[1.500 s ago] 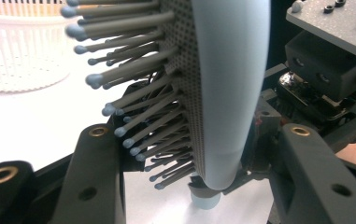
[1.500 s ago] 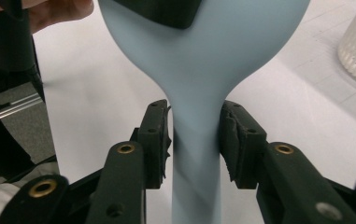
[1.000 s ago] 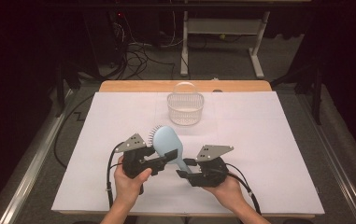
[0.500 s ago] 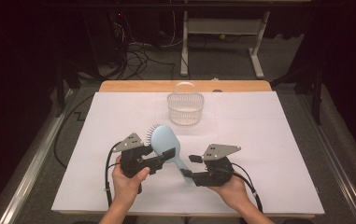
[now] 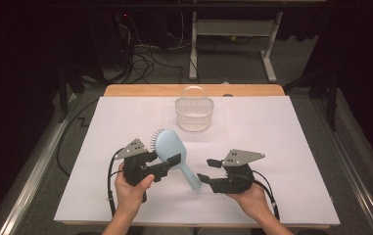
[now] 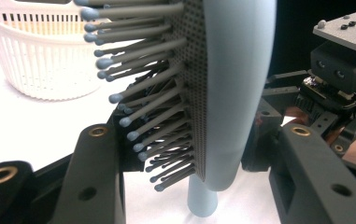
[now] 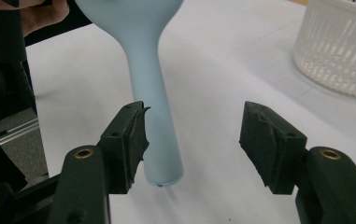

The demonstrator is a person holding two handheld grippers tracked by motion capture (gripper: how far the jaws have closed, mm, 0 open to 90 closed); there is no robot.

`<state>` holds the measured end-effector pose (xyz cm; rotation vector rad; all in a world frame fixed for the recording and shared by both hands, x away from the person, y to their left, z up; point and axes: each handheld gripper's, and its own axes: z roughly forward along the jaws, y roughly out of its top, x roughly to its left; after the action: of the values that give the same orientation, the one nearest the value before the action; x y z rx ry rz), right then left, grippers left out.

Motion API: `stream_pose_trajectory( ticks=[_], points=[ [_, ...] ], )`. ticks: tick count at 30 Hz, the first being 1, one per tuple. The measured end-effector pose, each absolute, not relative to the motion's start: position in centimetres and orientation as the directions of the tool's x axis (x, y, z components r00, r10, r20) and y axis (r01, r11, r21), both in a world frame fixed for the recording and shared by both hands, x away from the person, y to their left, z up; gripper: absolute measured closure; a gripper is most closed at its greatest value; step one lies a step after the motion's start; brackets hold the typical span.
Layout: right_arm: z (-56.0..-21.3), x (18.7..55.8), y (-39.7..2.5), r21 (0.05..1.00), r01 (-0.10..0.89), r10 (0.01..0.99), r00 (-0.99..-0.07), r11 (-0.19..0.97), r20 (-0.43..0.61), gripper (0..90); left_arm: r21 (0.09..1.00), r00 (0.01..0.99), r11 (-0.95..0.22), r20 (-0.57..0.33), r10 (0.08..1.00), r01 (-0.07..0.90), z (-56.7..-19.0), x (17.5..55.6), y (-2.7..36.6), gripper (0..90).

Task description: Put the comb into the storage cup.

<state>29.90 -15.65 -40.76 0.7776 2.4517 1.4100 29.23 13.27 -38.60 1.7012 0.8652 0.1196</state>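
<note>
— Where's the brush [image 5: 173, 155] and how does it lie?

— I've got it up off the surface [image 5: 282, 147], in front of me and a bit left of middle. Its long axis runs on a slant: the oval head is up and away from me toward the far left, and the handle [image 5: 190, 177] comes down toward me and to the right. The bristles [image 5: 153, 137] point left and away, the smooth blue back faces right.

— What's holding it?

— My left claw [image 5: 167, 164]. It is clenched across the head, one jaw on the bristle side and one on the smooth back. In the left gripper view the bristles [image 6: 138, 93] stick out to the left over the jaw, and the handle stub [image 6: 202, 200] drops down between the two jaws.

— And your right claw?

— My right claw [image 5: 208, 170] is released, jaws spread wide, grasping nothing. It sits just right of the handle's end. In the right gripper view the handle [image 7: 154, 121] hangs down into the gap, close beside the left-hand jaw in that view; whether it touches it I cannot tell. The other jaw is well apart from it.

— Anything else nearby?

— A white basket [image 5: 194, 113] stands on the surface beyond the brush, near the far edge, apart from both claws. The surface is covered in white, with a wooden edge [image 5: 145, 90] showing at the far side.
</note>
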Motion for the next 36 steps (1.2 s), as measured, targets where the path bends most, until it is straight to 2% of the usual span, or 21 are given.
stream_pose_trajectory(
  ticks=[11, 36],
  points=[
    [-40.7, 30.1, -18.9, 0.869, 0.346, 0.595, -0.8, 0.354, 0.077, 37.5, 0.876, 0.713, -0.052, -0.354, 0.605, 0.479, -38.5, 29.3, 13.7, 52.6],
    [-41.6, 29.4, -25.2, 0.883, 0.358, 0.698, -0.715, 0.304, 0.05, 34.5, 0.876, 0.698, -0.042, -0.352, 0.624, 0.48, -38.5, 29.3, 14.3, 52.6]
  ],
)
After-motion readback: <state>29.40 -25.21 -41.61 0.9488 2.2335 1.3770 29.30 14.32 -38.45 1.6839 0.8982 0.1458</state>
